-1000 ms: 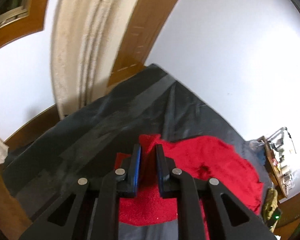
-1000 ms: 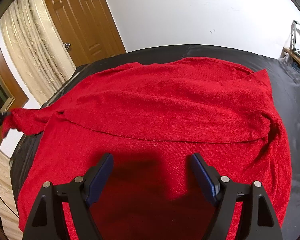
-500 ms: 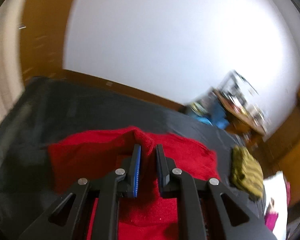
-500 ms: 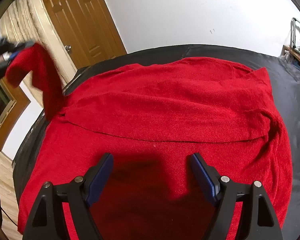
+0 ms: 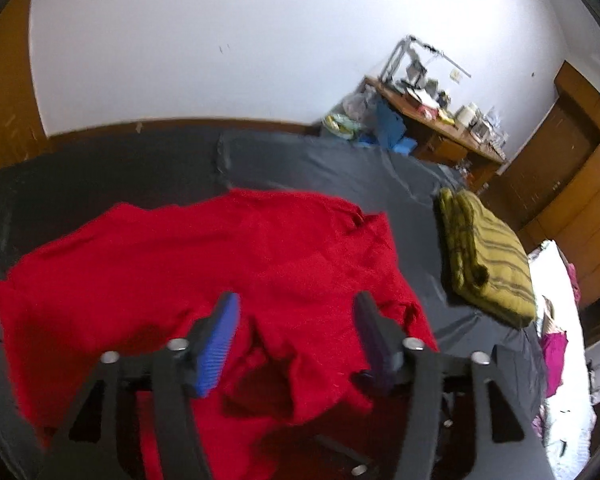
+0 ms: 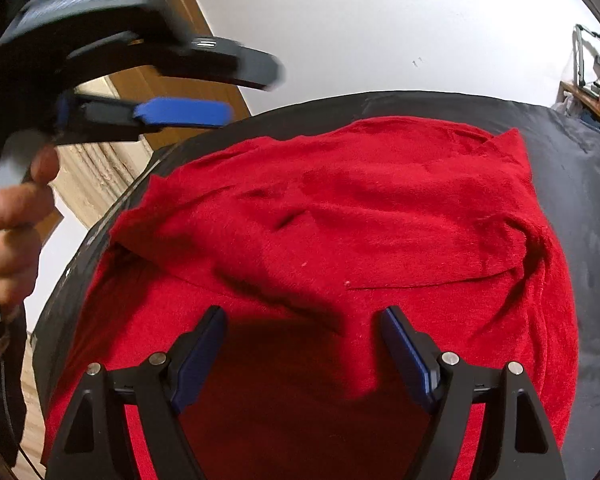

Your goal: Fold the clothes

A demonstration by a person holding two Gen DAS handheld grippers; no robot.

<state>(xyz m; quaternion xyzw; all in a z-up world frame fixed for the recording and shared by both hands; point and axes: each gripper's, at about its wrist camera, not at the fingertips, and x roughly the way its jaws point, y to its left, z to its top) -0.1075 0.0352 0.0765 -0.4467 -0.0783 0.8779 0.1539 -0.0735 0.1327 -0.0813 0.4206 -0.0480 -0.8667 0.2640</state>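
Left wrist: left gripper, clamped on a sleeve half a second ago, now gapes empty above the red sweater on the dark bedsheet. Sleeve fold looks placed.

Right wrist: right gripper unchanged, spread wide, holding nothing, low over the sweater's near hem. Body fold probably next.

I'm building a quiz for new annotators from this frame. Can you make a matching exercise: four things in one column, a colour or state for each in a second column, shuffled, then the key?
Things:
1. sweater
2. folded blanket
3. left gripper
4. bed cover

Colour or state:
A. olive-yellow with dark stripes
B. open, nothing between its fingers
C. red, spread out with a sleeve folded over it
D. dark grey, lying under the clothes

Pairs: 1-C, 2-A, 3-B, 4-D
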